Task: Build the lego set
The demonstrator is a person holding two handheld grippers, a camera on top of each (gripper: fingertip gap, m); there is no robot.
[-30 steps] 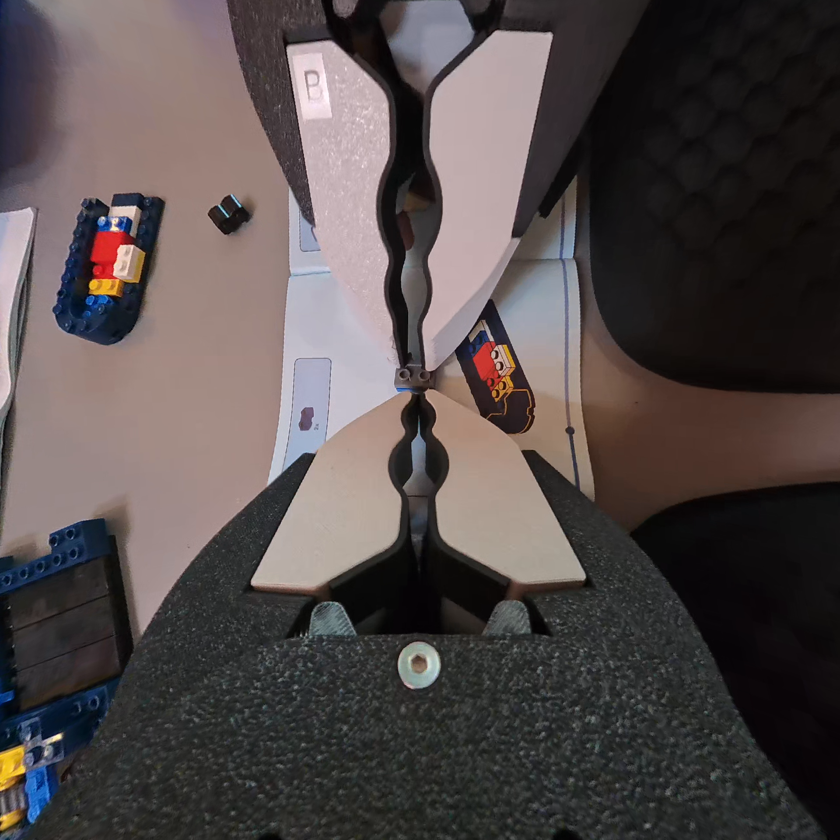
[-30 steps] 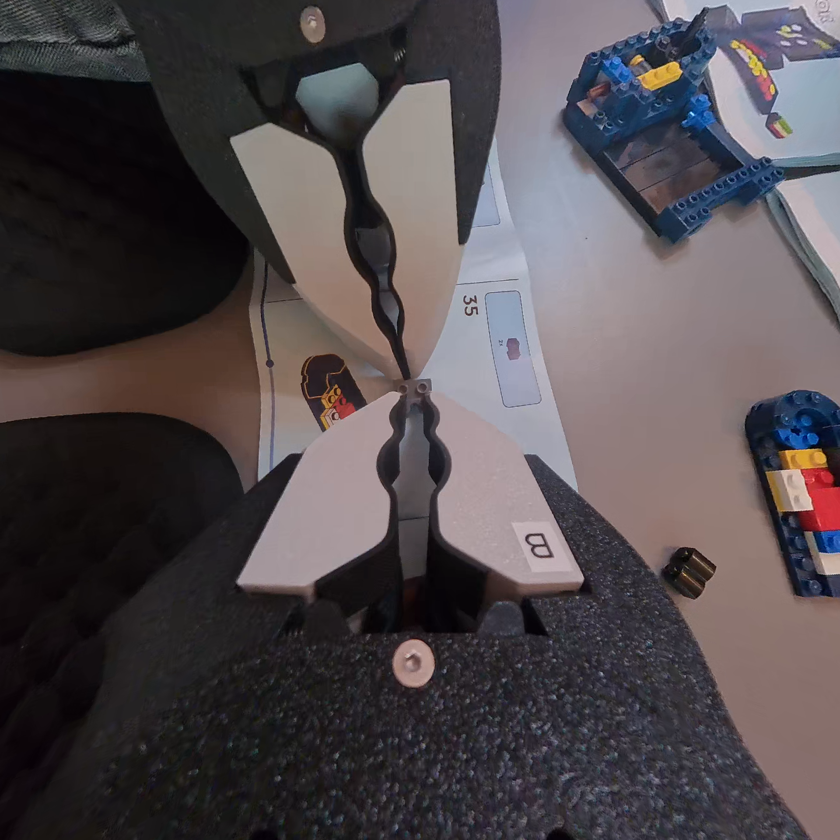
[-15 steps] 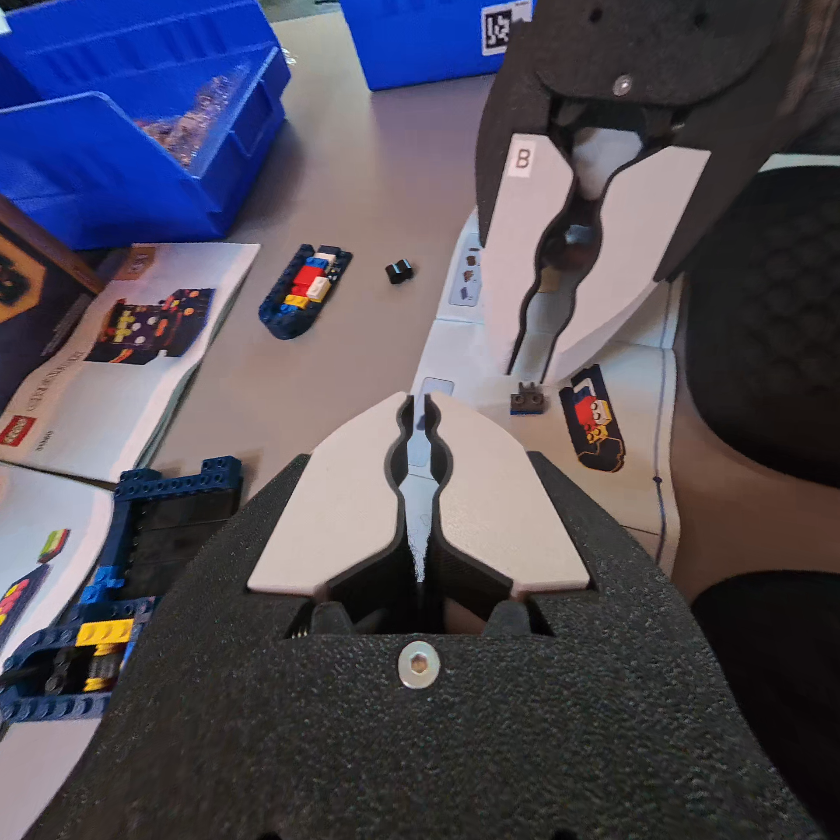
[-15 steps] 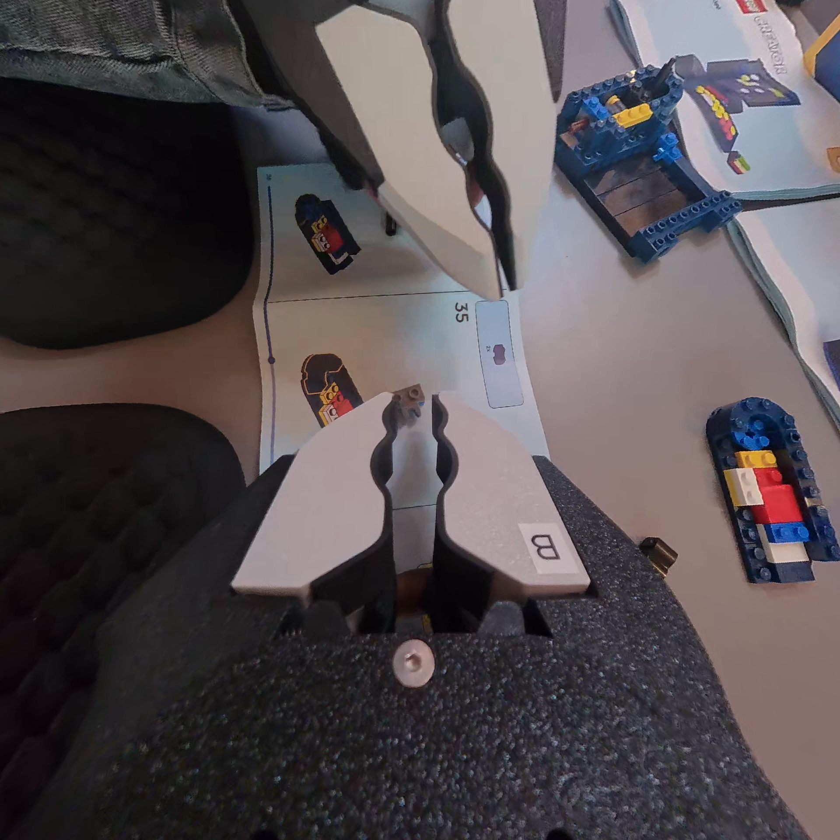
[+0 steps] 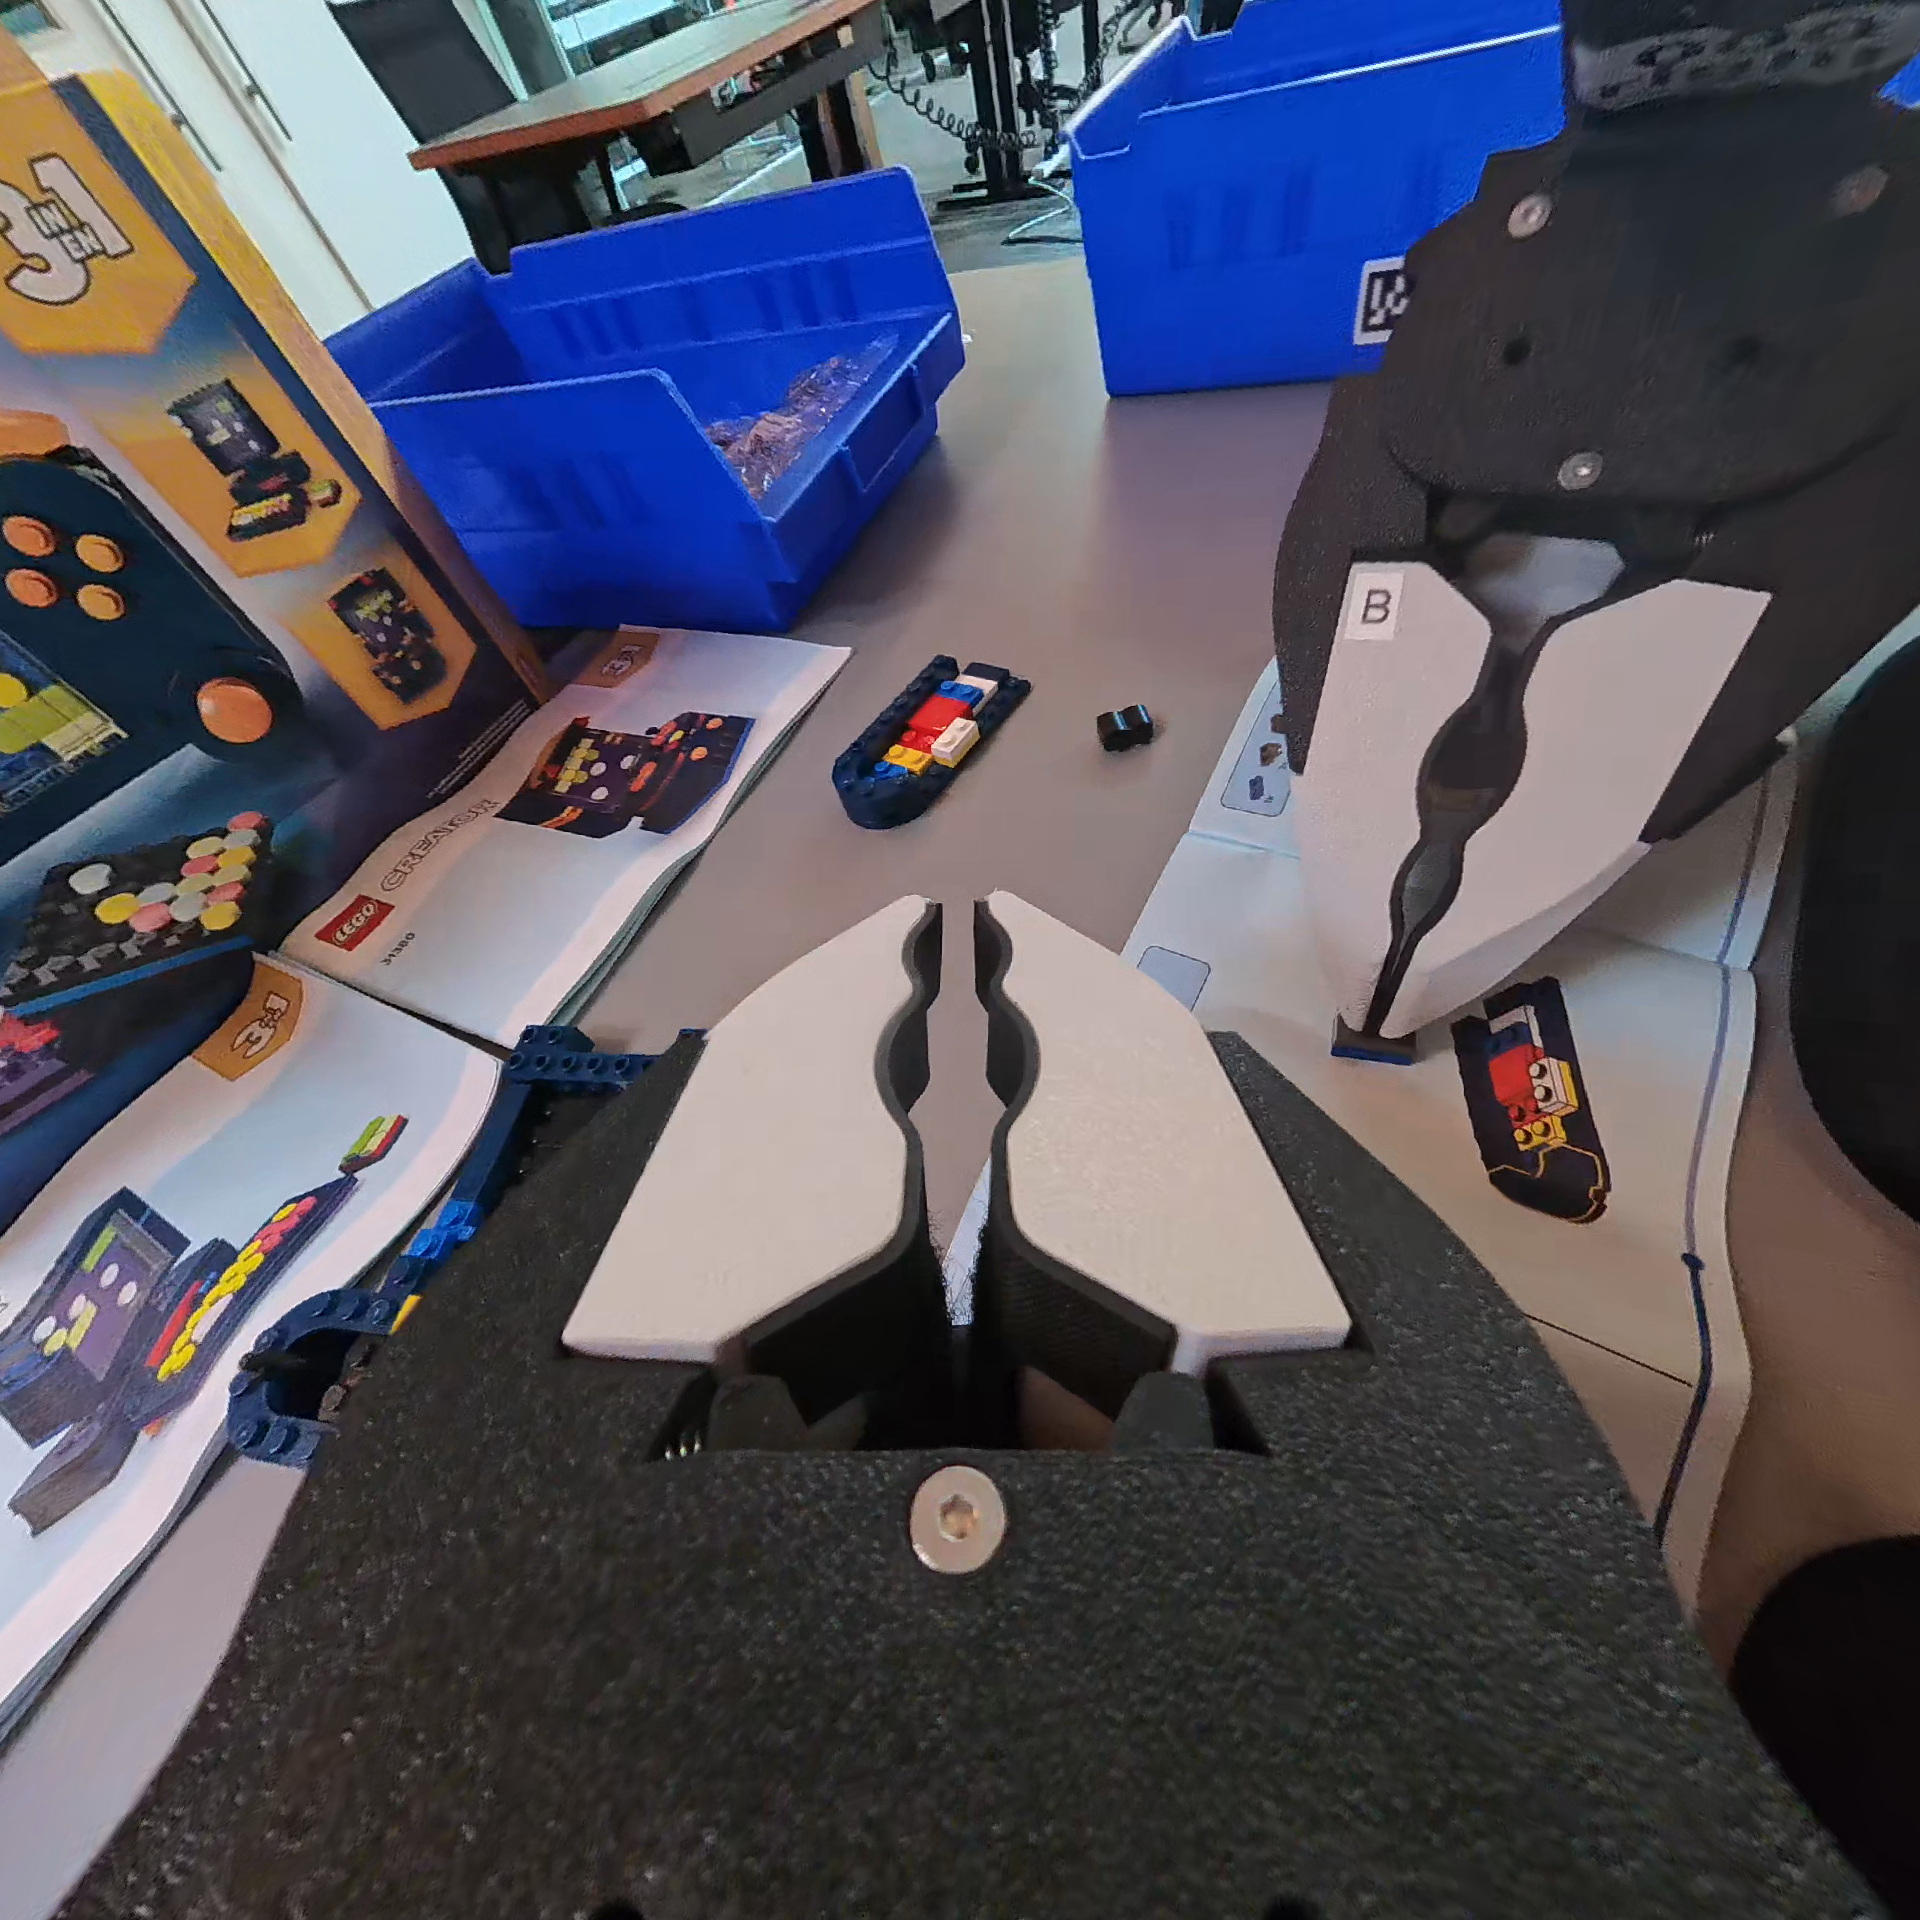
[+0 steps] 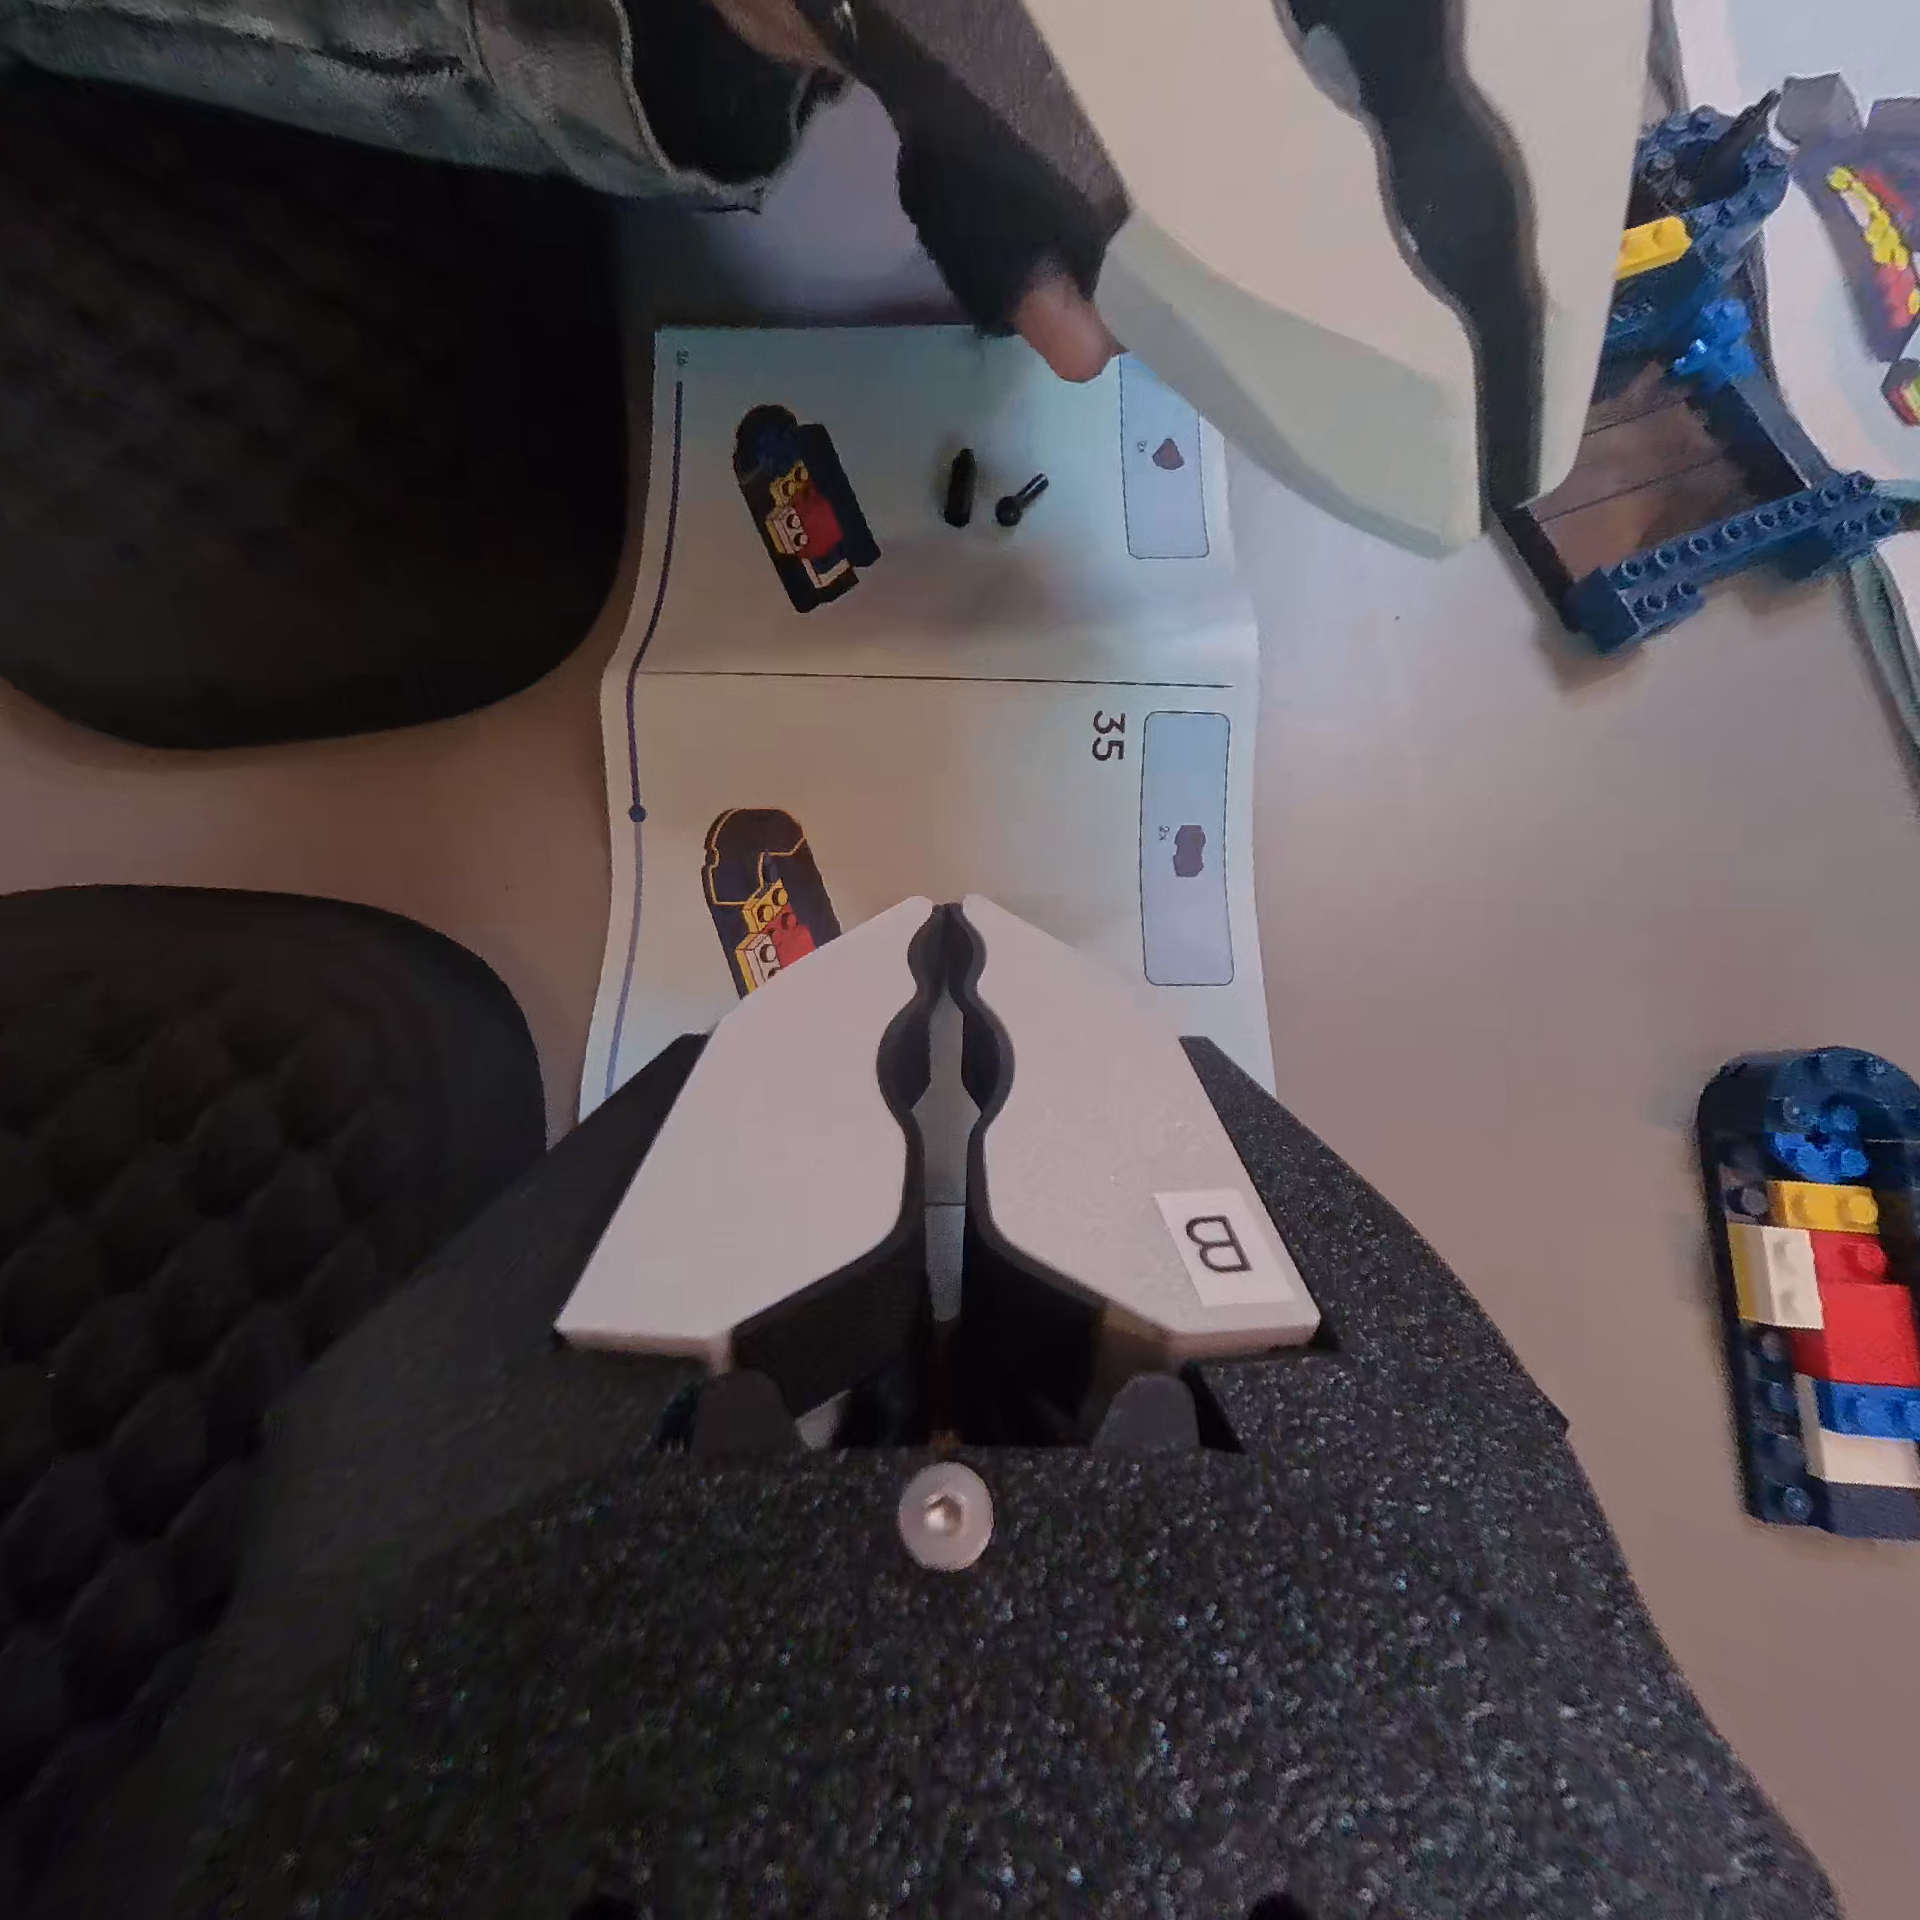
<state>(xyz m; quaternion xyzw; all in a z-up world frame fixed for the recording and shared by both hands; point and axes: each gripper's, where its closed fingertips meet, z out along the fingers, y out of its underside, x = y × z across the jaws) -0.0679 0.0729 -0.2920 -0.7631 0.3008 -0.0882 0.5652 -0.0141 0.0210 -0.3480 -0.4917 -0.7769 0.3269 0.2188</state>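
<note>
Left wrist view: the left claw (image 5: pixel 958 906) is seen held above the grey tabletop (image 5: pixel 1039 499), its two white fingers parted by a narrow gap with nothing between them. To its right, the right claw (image 5: pixel 1377 1023) is pointed steeply down at an open instruction booklet (image 5: pixel 1299 935). Its tips are closed together and rest on the top of a small dark-and-blue piece (image 5: pixel 1371 1047), which lies on the page just beside a printed drawing of a build. Whether the piece is pinched or only touched from above cannot be told.

Farther off on the tabletop, a boat-shaped dark blue build (image 5: pixel 930 732) topped with red, yellow, white and blue bricks is seen, with a small black piece (image 5: pixel 1124 727) near it. Blue bins (image 5: pixel 665 436), a toy box (image 5: pixel 208 520) and a closed booklet (image 5: pixel 582 821) are placed behind and to the left.

In the right wrist view, the closed tips are shown over the same page, and the small piece is hidden beneath them. Two small black parts (image 6: pixel 961 486) are seen lying higher on the page, near a gloved fingertip (image 6: pixel 1060 322). A dark blue frame build (image 6: pixel 1704 499) is placed at the upper right.
</note>
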